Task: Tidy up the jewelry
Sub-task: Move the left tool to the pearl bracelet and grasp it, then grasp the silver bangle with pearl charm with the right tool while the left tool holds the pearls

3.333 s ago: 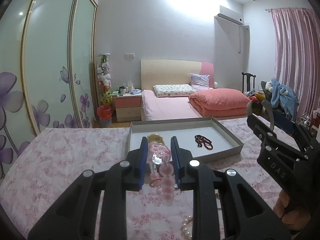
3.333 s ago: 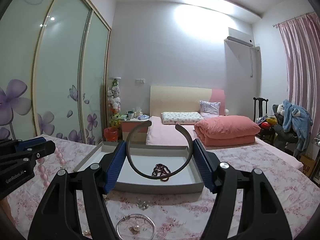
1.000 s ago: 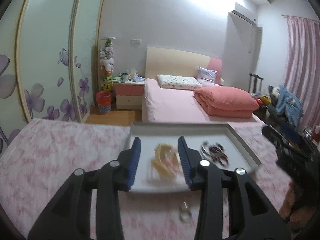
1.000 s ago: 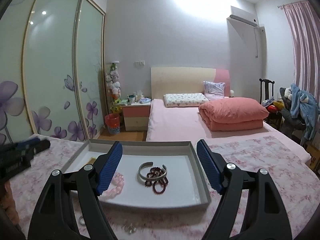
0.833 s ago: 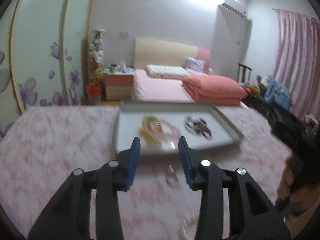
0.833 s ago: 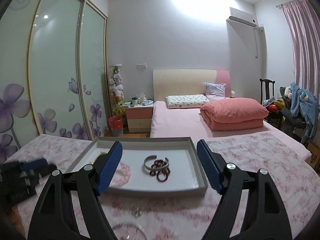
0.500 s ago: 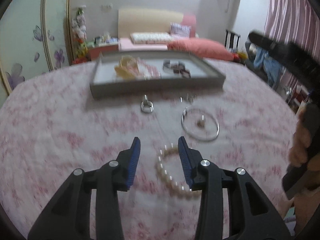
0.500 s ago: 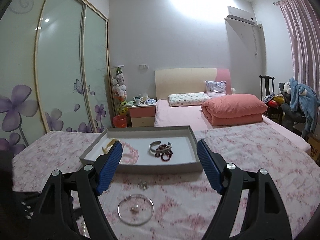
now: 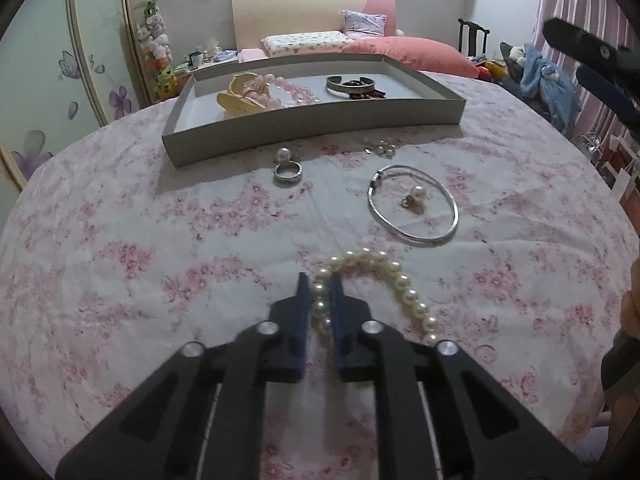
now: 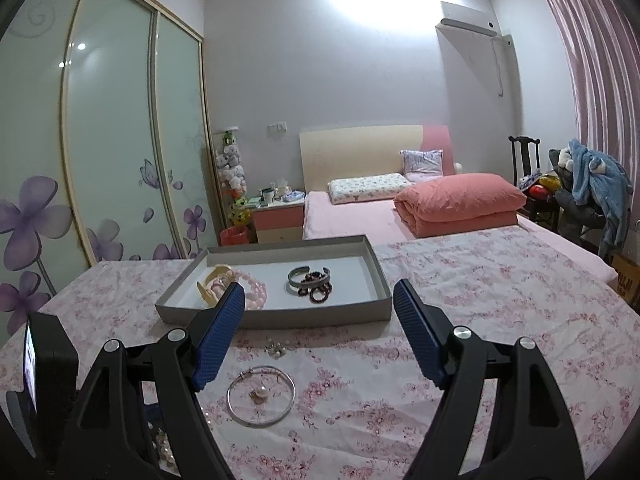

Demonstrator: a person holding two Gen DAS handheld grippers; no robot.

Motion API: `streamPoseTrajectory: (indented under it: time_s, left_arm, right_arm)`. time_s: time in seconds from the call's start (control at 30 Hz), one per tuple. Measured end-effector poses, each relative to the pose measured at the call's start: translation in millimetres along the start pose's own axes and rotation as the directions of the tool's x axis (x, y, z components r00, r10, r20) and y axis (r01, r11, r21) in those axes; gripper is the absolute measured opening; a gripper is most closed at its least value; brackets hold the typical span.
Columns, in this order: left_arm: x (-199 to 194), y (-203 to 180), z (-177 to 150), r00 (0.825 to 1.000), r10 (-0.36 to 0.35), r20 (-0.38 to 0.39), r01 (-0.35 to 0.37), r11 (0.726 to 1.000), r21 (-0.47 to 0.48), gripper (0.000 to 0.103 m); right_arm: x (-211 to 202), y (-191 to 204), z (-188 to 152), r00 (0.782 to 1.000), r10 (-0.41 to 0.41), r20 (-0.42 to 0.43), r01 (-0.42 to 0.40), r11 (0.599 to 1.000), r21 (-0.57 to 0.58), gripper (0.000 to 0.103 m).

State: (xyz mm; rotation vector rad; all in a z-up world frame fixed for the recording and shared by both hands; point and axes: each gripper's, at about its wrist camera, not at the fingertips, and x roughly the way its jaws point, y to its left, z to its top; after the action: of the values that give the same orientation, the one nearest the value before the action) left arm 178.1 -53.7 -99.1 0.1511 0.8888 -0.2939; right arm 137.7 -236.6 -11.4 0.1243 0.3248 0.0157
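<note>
My left gripper (image 9: 320, 280) has its 2 blue pads pinched on the pearl bracelet (image 9: 404, 284), gripping the left side of the strand; the rest of the loop curves away to the right and lies on the floral pink tablecloth (image 9: 120, 240) near its front edge. My right gripper (image 10: 320, 300) has its 2 blue fingers (image 10: 218, 332) spread wide with nothing between them, and it hangs over the cloth with its tips pointing toward the tray.

Just beyond the pearls, right of centre, lies a thin silver bangle (image 9: 414, 204) flat on the cloth, with a single pearl earring (image 9: 414, 196) inside its ring. Left of the bangle sits a silver ring (image 9: 287, 171), a small pearl piece (image 9: 283, 154) touching its far side. A small cluster of pearl studs (image 9: 382, 147) lies just before the tray's front wall.

The grey cardboard tray (image 9: 312, 126) stands toward the far edge of the table. In its left half lie a cream-yellow bangle (image 9: 240, 100) and a pink bead bracelet (image 9: 280, 92), touching each other. In its right half lie a silver cuff bracelet (image 9: 350, 84) and a dark red bead bracelet (image 9: 366, 94), also touching.

At the right edge of the left wrist view, part of the hand (image 9: 632, 308) carrying the right gripper shows.
</note>
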Motion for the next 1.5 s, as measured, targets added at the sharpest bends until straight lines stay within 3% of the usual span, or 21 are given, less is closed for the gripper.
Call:
streamPoseTrajectory:
  time_s: [0.27,0.47,0.7,0.83,1.13,1.37,1.5]
  left_arm:
    - [12.4,46.5,17.8,0.993,0.121,-0.011,-0.122,0.987,-0.107,0.01]
    - [16.1,93.7,26.2,0.98,0.197,-0.034,-0.2,0.956,-0.216,0.01]
    - [10.9,111.0,24.6,0.98,0.196,-0.031,-0.198,0.947,-0.251,0.01]
    - [12.3,111.6,25.4,0.98,0.199,-0.024,-0.198,0.95,-0.243,0.01]
    - [16.9,110.9,30.7,0.983,0.183,-0.02,-0.182,0.952,-0.245,0.01]
    - [17.1,110.1,31.1,0.983,0.181,-0.02,-0.18,0.953,-0.243,0.01]
    - [17.1,109.8,31.2,0.984,0.18,-0.019,-0.179,0.953,-0.244,0.01]
  right_arm:
    - [13.1,1.9,-13.2,0.995,0.026,-0.093,-0.029,0.999,-0.024,0.076]
    - [27.0,12.3,-23.1,0.981,0.069,-0.179,-0.079,0.996,-0.045,0.066]
    - [49.1,31.3,-38.6,0.941,0.113,-0.32,-0.148,0.985,-0.088,0.049]
    - [63.4,39.9,-48.0,0.906,0.12,-0.405,-0.175,0.979,-0.101,0.045]
    - [84.9,47.1,-59.1,0.851,0.105,-0.515,-0.184,0.977,-0.105,0.036]
    - [95.4,48.5,-60.4,0.83,0.101,-0.548,-0.186,0.977,-0.101,0.03]
    - [97.8,51.3,-59.4,0.833,0.084,-0.547,-0.176,0.977,-0.118,0.017]
